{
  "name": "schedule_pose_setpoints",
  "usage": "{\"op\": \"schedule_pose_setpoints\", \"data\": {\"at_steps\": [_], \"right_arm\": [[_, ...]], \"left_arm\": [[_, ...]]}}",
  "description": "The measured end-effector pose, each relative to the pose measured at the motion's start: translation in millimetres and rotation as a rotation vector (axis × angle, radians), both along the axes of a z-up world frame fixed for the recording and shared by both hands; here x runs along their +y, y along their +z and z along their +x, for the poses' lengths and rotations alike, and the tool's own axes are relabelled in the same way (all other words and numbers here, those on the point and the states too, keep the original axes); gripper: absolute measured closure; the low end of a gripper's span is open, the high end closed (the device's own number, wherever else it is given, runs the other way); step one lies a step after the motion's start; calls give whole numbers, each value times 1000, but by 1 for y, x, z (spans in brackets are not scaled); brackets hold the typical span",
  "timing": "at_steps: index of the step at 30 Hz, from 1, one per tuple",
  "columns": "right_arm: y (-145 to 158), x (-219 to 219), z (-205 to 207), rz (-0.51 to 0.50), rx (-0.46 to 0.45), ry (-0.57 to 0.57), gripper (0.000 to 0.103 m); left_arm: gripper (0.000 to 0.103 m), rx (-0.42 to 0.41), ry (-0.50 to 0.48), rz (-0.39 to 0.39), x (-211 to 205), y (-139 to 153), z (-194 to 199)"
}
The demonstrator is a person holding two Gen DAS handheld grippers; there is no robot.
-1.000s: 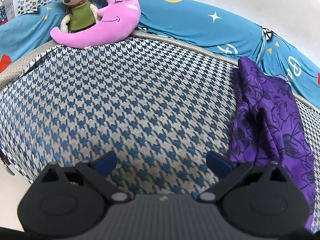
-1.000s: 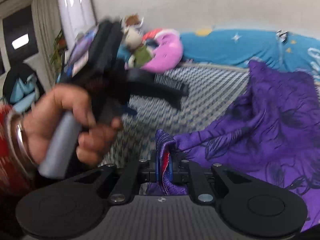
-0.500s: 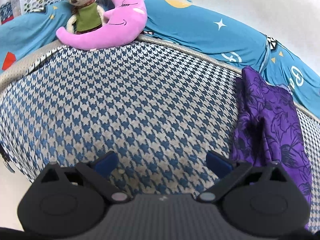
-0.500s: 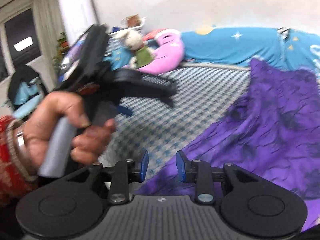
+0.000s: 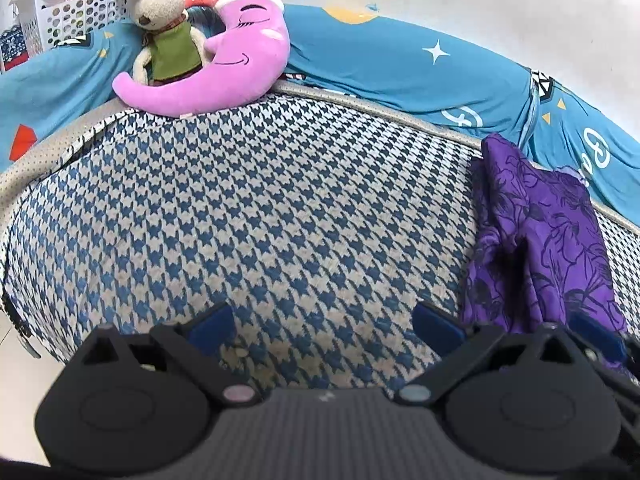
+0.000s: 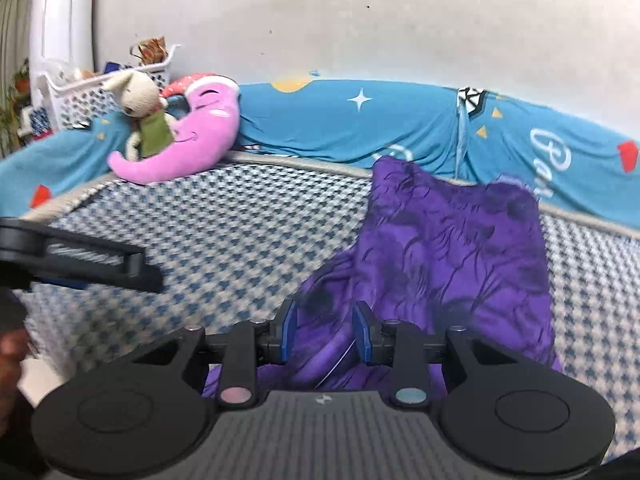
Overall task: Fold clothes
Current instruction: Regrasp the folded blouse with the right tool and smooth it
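1. The fold seems to be between grasps: the right gripper [image 6: 324, 334] is hovering over the near edge of the purple garment [image 6: 448, 248] with its jaws parted a little and nothing pinched between them.
2. The left gripper [image 5: 320, 324] is hanging over the bare houndstooth mattress [image 5: 260, 208], to the left of the garment, with its jaws spread wide and empty.
3. The next move, as I judge it, is calling for a fresh pinch on a hem or corner of the garment, with the left tool shifting toward the cloth's left edge so both can lift together.
4. The garment is lying on the mattress, its far end reaching toward the teal bedding [image 6: 360, 128] that runs behind it and its near end running under the right tool.
5. It is looking thin and slippery, printed with dark floral lines, rumpled in long ridges and narrowed into a lengthwise strip rather than spread flat.
6. Left of the garment, at the mattress's far edge, a pink moon cushion [image 5: 224, 76] is propping up a plush rabbit [image 5: 160, 24].
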State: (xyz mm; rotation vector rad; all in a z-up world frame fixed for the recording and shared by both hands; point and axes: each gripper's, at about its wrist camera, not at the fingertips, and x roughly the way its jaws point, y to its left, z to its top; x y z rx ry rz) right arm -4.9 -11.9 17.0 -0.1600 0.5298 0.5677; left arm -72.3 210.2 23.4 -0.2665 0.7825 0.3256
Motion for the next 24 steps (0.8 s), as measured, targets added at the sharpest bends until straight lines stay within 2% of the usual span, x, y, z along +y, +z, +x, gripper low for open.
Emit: {"op": "schedule_pose_setpoints", "data": {"at_steps": [9, 10, 11, 12, 14, 21, 24], "right_arm": [[-17, 15, 27, -104, -3, -31, 73], [-19, 16, 30, -106, 3, -31, 76], [-21, 17, 34, -107, 10, -36, 86], [-23, 19, 37, -107, 20, -40, 91], [-23, 20, 42, -92, 35, -33, 94], [-11, 33, 64, 46, 63, 5, 94], [-25, 48, 75, -1, 105, 25, 87]], "left_arm": [[3, -19, 20, -33, 5, 5, -3], [3, -18, 20, -34, 5, 5, -2], [3, -17, 20, -35, 5, 5, -2], [3, -17, 21, -37, 5, 5, -2], [3, -19, 23, -41, 5, 6, -2], [3, -24, 67, -35, 13, 7, -4], [3, -15, 68, -48, 14, 7, -2]]}}
